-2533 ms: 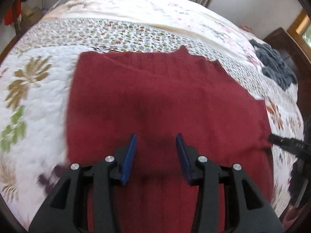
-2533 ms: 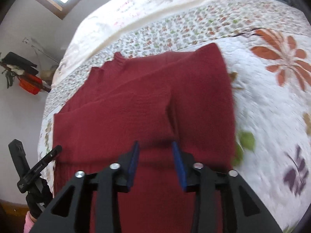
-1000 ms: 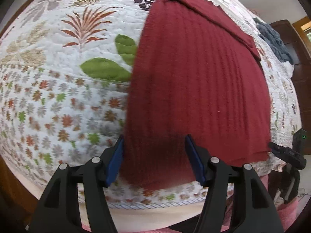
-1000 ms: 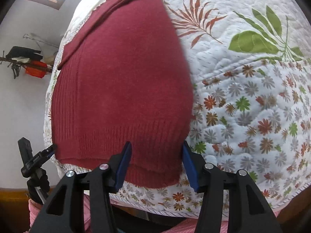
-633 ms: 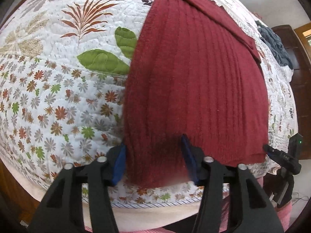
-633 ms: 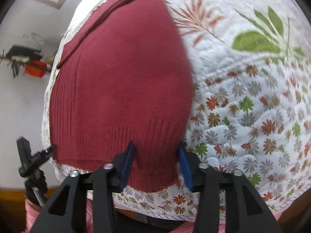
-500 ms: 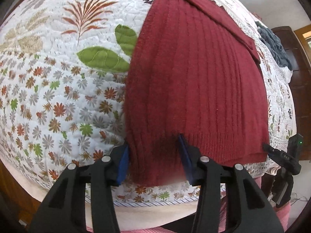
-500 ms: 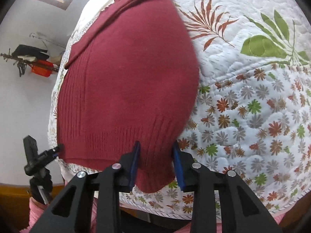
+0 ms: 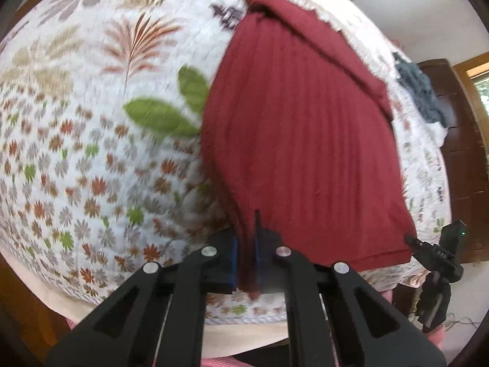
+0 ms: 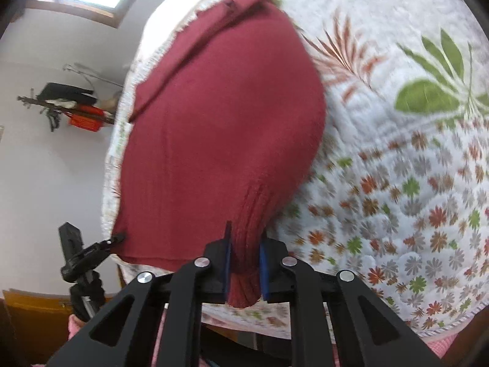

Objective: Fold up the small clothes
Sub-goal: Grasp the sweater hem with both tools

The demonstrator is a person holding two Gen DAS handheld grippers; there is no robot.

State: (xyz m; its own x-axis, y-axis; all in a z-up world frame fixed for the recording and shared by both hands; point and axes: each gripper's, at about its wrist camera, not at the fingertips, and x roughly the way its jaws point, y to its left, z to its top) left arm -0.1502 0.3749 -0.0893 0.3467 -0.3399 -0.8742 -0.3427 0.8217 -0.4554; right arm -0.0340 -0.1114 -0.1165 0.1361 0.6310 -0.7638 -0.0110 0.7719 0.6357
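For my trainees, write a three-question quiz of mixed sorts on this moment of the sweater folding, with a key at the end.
1. True or false: the left hand-held gripper is shut on the hem of the red sweater.
2. Multiple choice: what does the red sweater lie on? A) a bare wooden table B) a floral quilt C) a tiled floor
3. Fill in: the right hand-held gripper pinches the sweater's ____ edge, the ribbed end nearest the camera.

Key
1. True: both pads press a bunch of fabric.
2. B
3. hem; its jaws are closed on a bunched corner there, at the near edge of the bed.
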